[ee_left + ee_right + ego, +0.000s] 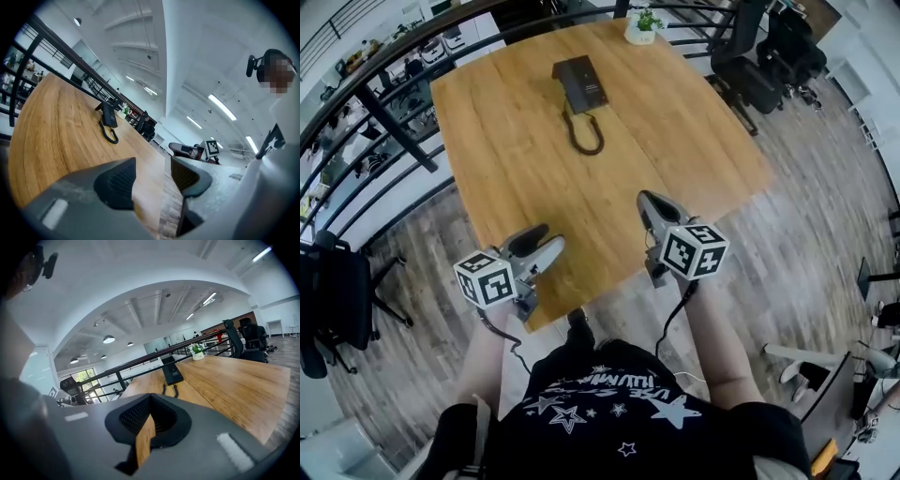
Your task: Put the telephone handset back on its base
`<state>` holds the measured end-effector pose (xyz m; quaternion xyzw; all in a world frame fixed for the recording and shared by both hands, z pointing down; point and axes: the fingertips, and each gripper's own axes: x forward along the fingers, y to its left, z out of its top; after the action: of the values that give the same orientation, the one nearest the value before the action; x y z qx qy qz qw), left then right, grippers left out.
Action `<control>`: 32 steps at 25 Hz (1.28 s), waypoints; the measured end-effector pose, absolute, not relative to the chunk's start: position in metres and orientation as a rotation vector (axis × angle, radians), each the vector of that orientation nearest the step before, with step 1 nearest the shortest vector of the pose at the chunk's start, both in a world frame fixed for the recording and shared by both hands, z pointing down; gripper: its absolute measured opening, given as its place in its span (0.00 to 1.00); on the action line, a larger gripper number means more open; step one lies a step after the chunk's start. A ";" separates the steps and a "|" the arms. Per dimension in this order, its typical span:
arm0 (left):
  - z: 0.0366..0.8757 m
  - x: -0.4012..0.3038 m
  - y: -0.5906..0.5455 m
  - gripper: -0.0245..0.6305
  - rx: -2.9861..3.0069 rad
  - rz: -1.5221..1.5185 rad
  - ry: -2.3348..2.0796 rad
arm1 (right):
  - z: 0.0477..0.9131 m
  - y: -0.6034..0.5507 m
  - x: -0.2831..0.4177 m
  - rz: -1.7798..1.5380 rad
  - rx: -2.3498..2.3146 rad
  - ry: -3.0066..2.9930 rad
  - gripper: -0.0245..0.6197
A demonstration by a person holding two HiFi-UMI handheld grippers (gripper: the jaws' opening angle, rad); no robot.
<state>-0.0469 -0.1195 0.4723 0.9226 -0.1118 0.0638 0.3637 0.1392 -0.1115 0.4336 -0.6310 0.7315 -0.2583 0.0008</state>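
A black telephone (579, 82) lies at the far end of the wooden table (516, 159), its coiled cord (586, 137) looping toward me. It is too small to tell the handset from the base. The left gripper view shows the telephone (108, 116) far ahead, and the right gripper view shows it (172, 371) far ahead too. My left gripper (542, 240) hovers at the table's near edge, open and empty (153, 168). My right gripper (649, 199) is over the near right part of the table, its jaws almost together on nothing (149, 413).
A small potted plant (642, 26) stands at the table's far edge. A dark railing (384, 117) runs along the left and far sides. Office chairs stand at the far right (769, 56) and at the left (333, 300). Wood floor lies around the table.
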 end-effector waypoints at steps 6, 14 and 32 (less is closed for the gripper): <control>0.469 -0.033 -0.093 0.37 2.437 0.208 -0.287 | 0.442 -0.086 0.140 -0.823 -1.951 2.272 0.04; 0.463 -0.031 -0.031 0.21 2.474 0.274 -0.377 | 0.453 -0.012 0.126 -0.858 -1.927 2.272 0.04; 0.450 -0.070 0.102 0.13 2.493 0.255 -0.381 | 0.441 0.126 0.079 -0.815 -1.920 2.289 0.04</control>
<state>-0.0704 0.1020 0.4501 0.9387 -0.1433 0.0958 0.2987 0.0787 0.1261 0.4406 -0.6198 0.7390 -0.2632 0.0222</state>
